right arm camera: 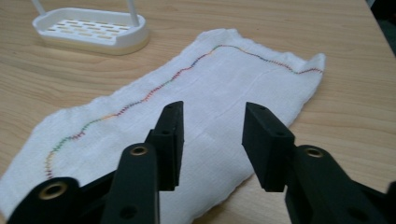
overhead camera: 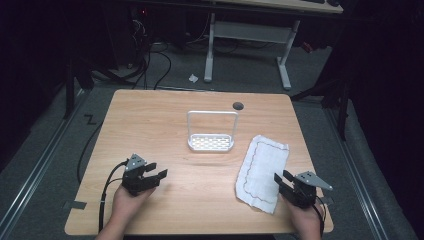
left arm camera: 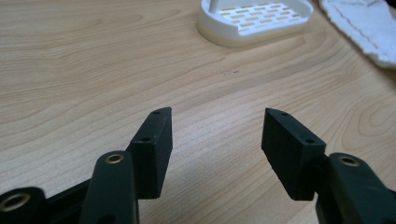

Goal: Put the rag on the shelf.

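A white cloth (overhead camera: 262,171) with a wavy coloured stitch line lies flat on the right part of the wooden table (overhead camera: 165,130). A white slotted tray with a tall wire handle (overhead camera: 212,131) stands at the table's middle. My right gripper (overhead camera: 281,179) hovers open at the cloth's near right edge; in the right gripper view the cloth (right arm camera: 196,107) spreads under and beyond its gripper (right arm camera: 212,112), nothing between the jaws. My left gripper (overhead camera: 156,170) rests open at the front left over bare wood, and the left gripper view has the tray (left arm camera: 254,21) ahead of its gripper (left arm camera: 217,116).
A dark round cable hole (overhead camera: 238,105) sits near the table's far edge. A white desk frame (overhead camera: 247,45) and cables (overhead camera: 150,60) stand on the floor beyond. A strip of tape (overhead camera: 74,204) marks the front left corner.
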Available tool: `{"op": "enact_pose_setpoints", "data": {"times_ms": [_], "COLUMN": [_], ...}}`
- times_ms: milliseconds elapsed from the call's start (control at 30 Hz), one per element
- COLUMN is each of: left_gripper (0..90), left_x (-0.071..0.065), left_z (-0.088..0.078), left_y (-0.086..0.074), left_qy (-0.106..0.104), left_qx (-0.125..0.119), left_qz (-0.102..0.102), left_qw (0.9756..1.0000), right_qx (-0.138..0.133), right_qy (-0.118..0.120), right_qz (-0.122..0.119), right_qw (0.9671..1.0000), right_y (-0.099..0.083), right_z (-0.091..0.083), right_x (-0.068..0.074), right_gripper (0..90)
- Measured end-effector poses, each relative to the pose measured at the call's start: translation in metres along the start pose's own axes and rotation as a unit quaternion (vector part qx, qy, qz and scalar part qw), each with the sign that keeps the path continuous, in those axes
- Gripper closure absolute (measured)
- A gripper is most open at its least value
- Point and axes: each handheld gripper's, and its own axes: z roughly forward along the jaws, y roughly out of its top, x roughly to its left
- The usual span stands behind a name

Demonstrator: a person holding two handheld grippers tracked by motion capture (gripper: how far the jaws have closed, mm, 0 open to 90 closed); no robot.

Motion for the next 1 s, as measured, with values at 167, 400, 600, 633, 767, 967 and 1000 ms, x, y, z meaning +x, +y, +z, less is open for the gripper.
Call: {"op": "enact_pose_setpoints", "data": {"times_ms": [167,400,600,633,767,967,1000], "left_gripper": [43.4,43.4,43.5,43.5,43.6,44.3,44.3], "left_x": [-0.007,-0.01,-0.006,-0.005,-0.001,0.004,0.002], "left_z": [0.005,0.006,0.003,0.002,0.0,-0.002,-0.003], "left_y": [0.004,0.005,0.003,0.002,0.001,0.0,0.001], "left_qy": [-0.003,0.007,0.009,0.009,0.011,0.001,-0.001], "left_qx": [-0.003,-0.003,-0.003,-0.002,0.0,-0.001,-0.001], "left_qz": [0.006,0.007,-0.007,-0.007,-0.012,-0.025,-0.024], "left_qw": [1.0,0.9999,0.9999,0.9999,0.9999,0.9997,0.9997], "right_qx": [0.01,0.014,0.046,0.056,0.087,0.096,0.097], "right_qy": [0.021,0.041,0.041,0.034,0.03,0.054,0.061], "right_qz": [-0.034,-0.042,-0.041,-0.043,-0.039,-0.065,-0.07], "right_qw": [0.9992,0.9982,0.9973,0.9969,0.995,0.9918,0.9909], "right_y": [-0.001,0.0,0.021,0.024,0.024,0.012,0.011], "right_z": [0.002,0.005,0.044,0.052,0.069,0.066,0.064], "right_x": [0.01,0.01,0.004,0.002,-0.002,0.009,0.012], "right_gripper": [67.2,75.4,90.0,90.0,90.0,90.0,90.0]}}
